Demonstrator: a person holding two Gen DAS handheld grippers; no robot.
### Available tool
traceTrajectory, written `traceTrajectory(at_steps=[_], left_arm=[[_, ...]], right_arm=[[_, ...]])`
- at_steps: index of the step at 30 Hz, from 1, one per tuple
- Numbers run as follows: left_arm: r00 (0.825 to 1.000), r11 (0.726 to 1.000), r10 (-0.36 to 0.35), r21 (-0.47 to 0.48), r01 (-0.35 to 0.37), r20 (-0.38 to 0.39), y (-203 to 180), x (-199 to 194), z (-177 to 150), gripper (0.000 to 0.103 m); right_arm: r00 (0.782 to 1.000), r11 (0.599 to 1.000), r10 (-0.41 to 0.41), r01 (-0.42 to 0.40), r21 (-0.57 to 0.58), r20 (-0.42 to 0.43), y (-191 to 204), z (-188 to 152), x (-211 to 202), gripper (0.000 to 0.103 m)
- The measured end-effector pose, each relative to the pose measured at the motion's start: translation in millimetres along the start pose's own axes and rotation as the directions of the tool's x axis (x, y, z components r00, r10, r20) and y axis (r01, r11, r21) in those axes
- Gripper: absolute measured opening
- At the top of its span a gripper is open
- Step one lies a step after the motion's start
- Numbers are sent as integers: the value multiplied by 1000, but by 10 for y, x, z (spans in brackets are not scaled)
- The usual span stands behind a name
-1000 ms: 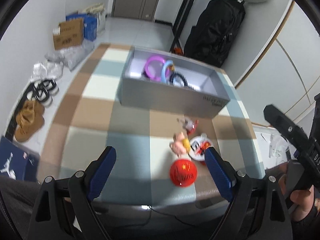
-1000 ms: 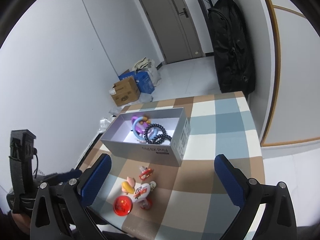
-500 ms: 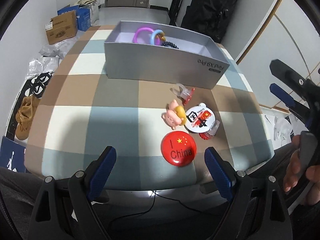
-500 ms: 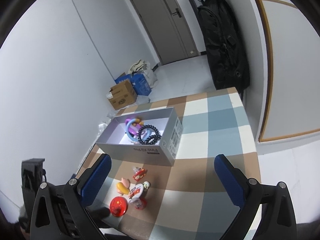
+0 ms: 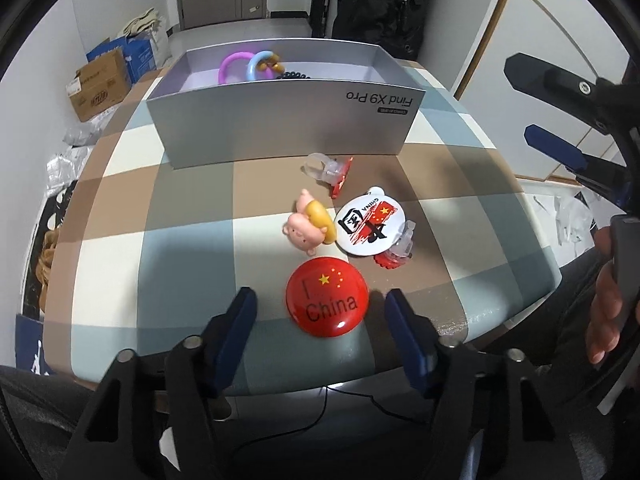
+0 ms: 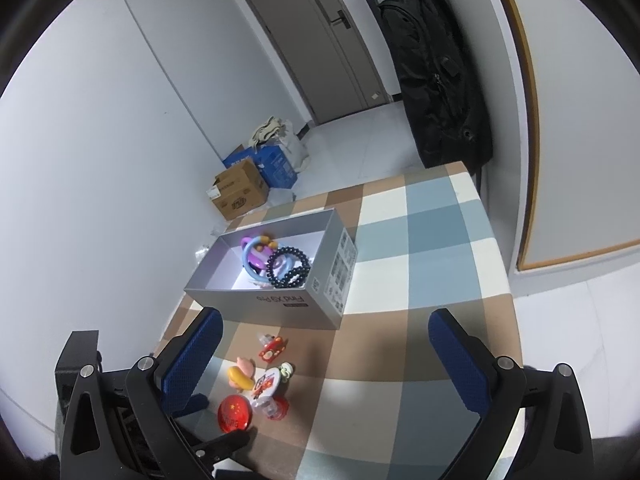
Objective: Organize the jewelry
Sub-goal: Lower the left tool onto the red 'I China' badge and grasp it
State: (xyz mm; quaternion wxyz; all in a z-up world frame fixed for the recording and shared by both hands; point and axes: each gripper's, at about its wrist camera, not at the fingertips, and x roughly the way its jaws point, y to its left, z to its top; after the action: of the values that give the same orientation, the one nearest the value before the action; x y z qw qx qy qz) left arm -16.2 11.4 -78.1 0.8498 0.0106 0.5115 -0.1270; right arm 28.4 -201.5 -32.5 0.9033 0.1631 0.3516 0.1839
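Observation:
A red round "I China" badge (image 5: 327, 302) lies near the front edge of the checked table (image 5: 180, 264). My left gripper (image 5: 320, 295) points down at it with a blue pad on each side. The jaws are closing and the pads stand clear of the badge rim. Behind it lie a pink pig figure (image 5: 308, 228), a white round badge (image 5: 366, 224) and two clear rings with red charms (image 5: 332, 170). The grey open box (image 5: 280, 120) holds purple and blue bangles (image 6: 256, 254) and a black bead bracelet (image 6: 290, 266). My right gripper (image 6: 326, 316) hangs open above the table, holding nothing.
A black bag (image 6: 436, 80) hangs on the right wall by the grey door (image 6: 316, 40). Cardboard and blue boxes (image 6: 248, 184) sit on the floor to the left. A hand (image 5: 608, 304) holds the right gripper's handle at the table's right edge.
My left gripper has come down and closer to the red badge, and its jaws have narrowed around it. The right gripper has stayed about where it was.

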Motion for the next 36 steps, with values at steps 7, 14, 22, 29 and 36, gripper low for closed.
traceTrajectory(at_steps=[7,14,22,29,36], left_arm=[[1000,1000,15,12,-15,0,18,-19,-1,37],[1000,1000,-14,-22,14,9,60,-25,62,37],[998,996,-43,-75,46,44,190,-127,135,37],[995,986,-68,-149,80,78,315,-171,181,37],[993,984,-66,-156,80,96,357,-210,207,2]], right_arm=[[1000,1000,5,-5,19,-7,-18,-14,6,103],[1000,1000,5,-5,16,-13,-4,-19,29,103],[999,1000,1,-1,20,-38,-14,-34,47,103],[998,1000,6,-5,18,-69,5,-56,93,103],[995,999,5,-10,-48,-96,74,-43,82,103]])
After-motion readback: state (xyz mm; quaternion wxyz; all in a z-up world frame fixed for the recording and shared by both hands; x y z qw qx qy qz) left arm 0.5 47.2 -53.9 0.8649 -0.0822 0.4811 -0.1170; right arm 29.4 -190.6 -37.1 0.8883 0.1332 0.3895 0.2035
